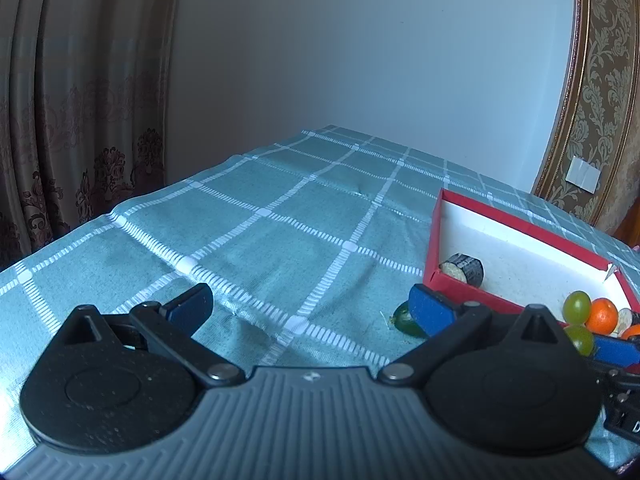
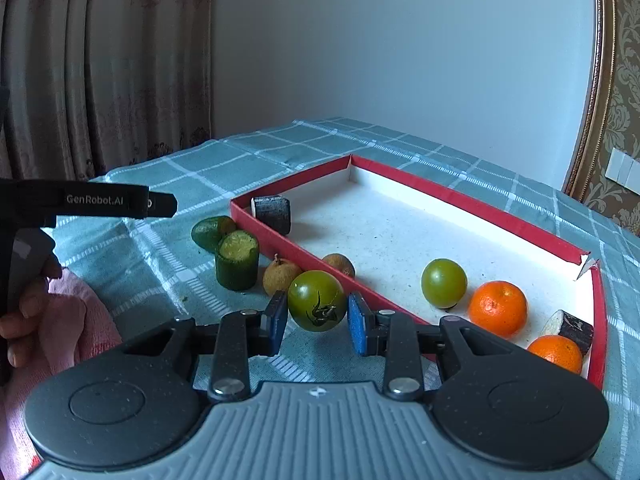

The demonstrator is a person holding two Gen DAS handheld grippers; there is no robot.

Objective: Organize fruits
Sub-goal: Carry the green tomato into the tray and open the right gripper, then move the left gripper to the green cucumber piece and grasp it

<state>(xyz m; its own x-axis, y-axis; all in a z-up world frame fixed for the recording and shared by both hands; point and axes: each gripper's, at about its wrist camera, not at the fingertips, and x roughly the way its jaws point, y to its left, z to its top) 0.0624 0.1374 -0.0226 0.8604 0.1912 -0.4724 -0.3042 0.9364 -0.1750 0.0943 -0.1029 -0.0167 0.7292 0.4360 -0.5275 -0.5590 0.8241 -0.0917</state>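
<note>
My right gripper (image 2: 317, 318) is shut on a green tomato (image 2: 317, 299) and holds it just left of the red box's near wall (image 2: 280, 236). Inside the white-floored box lie another green tomato (image 2: 444, 282), two oranges (image 2: 498, 307), a longan (image 2: 339, 265) and two dark cut pieces (image 2: 273, 211). On the cloth left of the box sit a green cut cylinder (image 2: 237, 260), a green fruit (image 2: 208, 233) and a longan (image 2: 280, 277). My left gripper (image 1: 308, 308) is open and empty over the cloth, left of the box (image 1: 440, 248).
A teal checked tablecloth (image 1: 260, 220) covers the table. The left gripper's handle (image 2: 88, 200) and a hand in a pink sleeve (image 2: 60, 320) show at the left of the right wrist view. Curtains (image 1: 80, 120) hang behind the table's far left edge.
</note>
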